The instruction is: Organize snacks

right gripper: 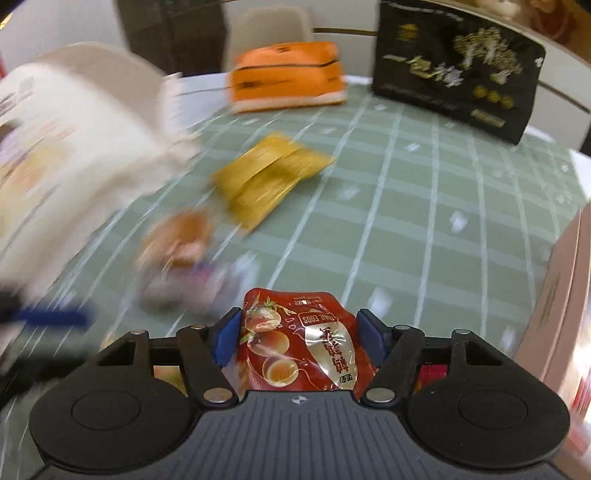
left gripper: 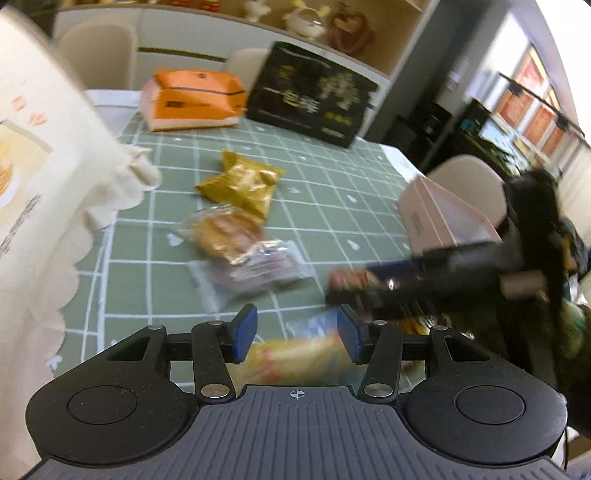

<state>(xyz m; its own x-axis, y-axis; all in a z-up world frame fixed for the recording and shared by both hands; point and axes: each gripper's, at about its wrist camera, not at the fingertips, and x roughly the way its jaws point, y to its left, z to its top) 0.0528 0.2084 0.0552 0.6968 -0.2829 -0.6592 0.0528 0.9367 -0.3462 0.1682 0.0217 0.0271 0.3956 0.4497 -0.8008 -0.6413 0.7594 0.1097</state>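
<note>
- The right gripper [right gripper: 297, 334] is clamping a red quail-egg pouch [right gripper: 295, 350] between its blue pads [right gripper: 223, 341], the jaws pressing in on both sides of the packet, which is standing up between them just above the tabletop [right gripper: 406, 221].
- The left gripper [left gripper: 295, 332] is hovering over a yellow-and-blue snack packet [left gripper: 299, 358]; the packet is lying between and below its blue pads [left gripper: 243, 334], but the blur is keeping me from telling whether the jaws are pinching it or just framing it.
- In the left wrist view the right gripper [left gripper: 354, 291] is coming across as a dark streak at the right, with the red pouch [left gripper: 347, 278] at its tip.
- Out on the green checked tabletop [left gripper: 332, 206], a gold foil packet [left gripper: 240, 182] is lying in the middle, and nearer the camera a clear-wrapped pastry [left gripper: 225, 232] is touching a pale, see-through wrapped snack [left gripper: 258, 267].
- A cream cloth bag [left gripper: 44, 206] with a scalloped edge is filling the left side of both views, standing tall beside the loose snacks.
- At the far edge an orange tissue pack [left gripper: 192, 99] is sitting next to an upright black box [left gripper: 314, 92] with gold lettering.
- A pink box [left gripper: 439, 218] is standing at the right of the tabletop, just behind the right gripper in the left wrist view.
- Pale chairs [left gripper: 99, 51] are lining the far side, and a shelf [left gripper: 332, 22] with figurines is showing behind.
</note>
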